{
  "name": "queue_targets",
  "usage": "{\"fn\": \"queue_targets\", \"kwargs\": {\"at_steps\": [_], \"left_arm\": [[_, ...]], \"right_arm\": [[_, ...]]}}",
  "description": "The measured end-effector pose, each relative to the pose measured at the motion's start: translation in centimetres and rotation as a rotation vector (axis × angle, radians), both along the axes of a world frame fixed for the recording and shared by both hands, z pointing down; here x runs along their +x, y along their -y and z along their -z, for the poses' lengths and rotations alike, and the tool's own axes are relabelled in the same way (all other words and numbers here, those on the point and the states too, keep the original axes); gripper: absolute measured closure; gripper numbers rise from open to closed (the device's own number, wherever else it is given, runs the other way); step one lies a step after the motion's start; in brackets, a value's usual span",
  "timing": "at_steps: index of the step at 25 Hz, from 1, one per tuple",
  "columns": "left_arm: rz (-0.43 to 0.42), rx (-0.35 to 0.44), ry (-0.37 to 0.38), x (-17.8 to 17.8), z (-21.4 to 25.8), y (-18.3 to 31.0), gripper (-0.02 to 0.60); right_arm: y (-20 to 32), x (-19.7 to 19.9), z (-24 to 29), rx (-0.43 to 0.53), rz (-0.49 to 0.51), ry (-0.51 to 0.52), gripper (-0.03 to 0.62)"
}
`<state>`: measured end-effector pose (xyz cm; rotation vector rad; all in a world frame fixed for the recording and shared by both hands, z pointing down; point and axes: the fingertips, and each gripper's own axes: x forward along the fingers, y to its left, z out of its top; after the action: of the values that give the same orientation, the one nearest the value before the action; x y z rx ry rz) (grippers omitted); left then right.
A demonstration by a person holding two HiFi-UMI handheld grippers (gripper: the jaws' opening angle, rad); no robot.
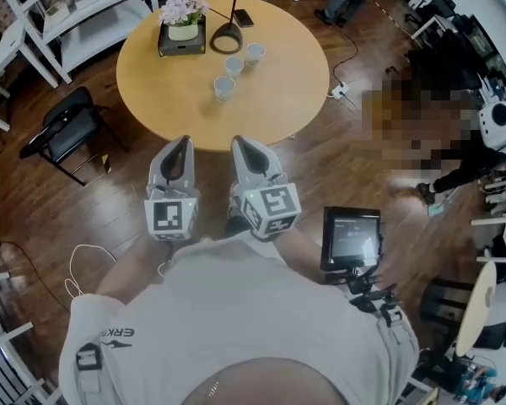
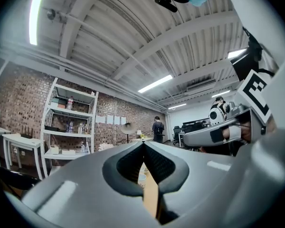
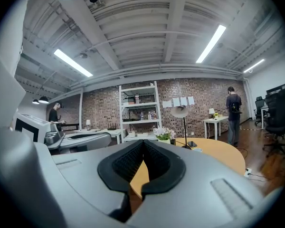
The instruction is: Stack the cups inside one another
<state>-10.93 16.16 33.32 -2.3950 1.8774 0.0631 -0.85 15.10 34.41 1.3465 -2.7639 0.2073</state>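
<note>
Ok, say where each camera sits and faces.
Head view: on the head, steeply down at the table and cups; shirt, left gripper, right gripper show.
Left gripper view: on the left gripper, level along its shut jaws; right gripper at right.
Right gripper view: on the right gripper, likewise; left gripper at left.
Both gripper views share the table and shelf.

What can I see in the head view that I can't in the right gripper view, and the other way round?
Head view only: a black chair on the floor left of the table, and a small screen at the person's right side.
Right gripper view only: the ceiling lights and the brick wall.
Both: the round table, the flowers and the lamp.
</note>
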Motion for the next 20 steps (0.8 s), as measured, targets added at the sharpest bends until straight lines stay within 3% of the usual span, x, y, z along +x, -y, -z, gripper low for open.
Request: {"fn": "queue_targets", "kwargs": {"at_steps": [7, 16, 20], "left_arm": [[0.043, -0.062, 0.011, -0.8, -1.6, 6.5, 0.58], [0.048, -0.067, 0.062, 2.8, -2.5, 19.5, 0.58], [0.056, -0.121, 0.091, 4.1, -2.9, 23.7, 0.58]], "right_arm": [[7.4, -0.7, -1.3, -0.008, 0.03, 0.033, 0.58], [20.0, 3.2, -2.5, -0.063, 0.016, 0.053, 0.58], [24.8, 4.6, -2.9, -0.084, 0.017, 0.062, 0.58]]}}
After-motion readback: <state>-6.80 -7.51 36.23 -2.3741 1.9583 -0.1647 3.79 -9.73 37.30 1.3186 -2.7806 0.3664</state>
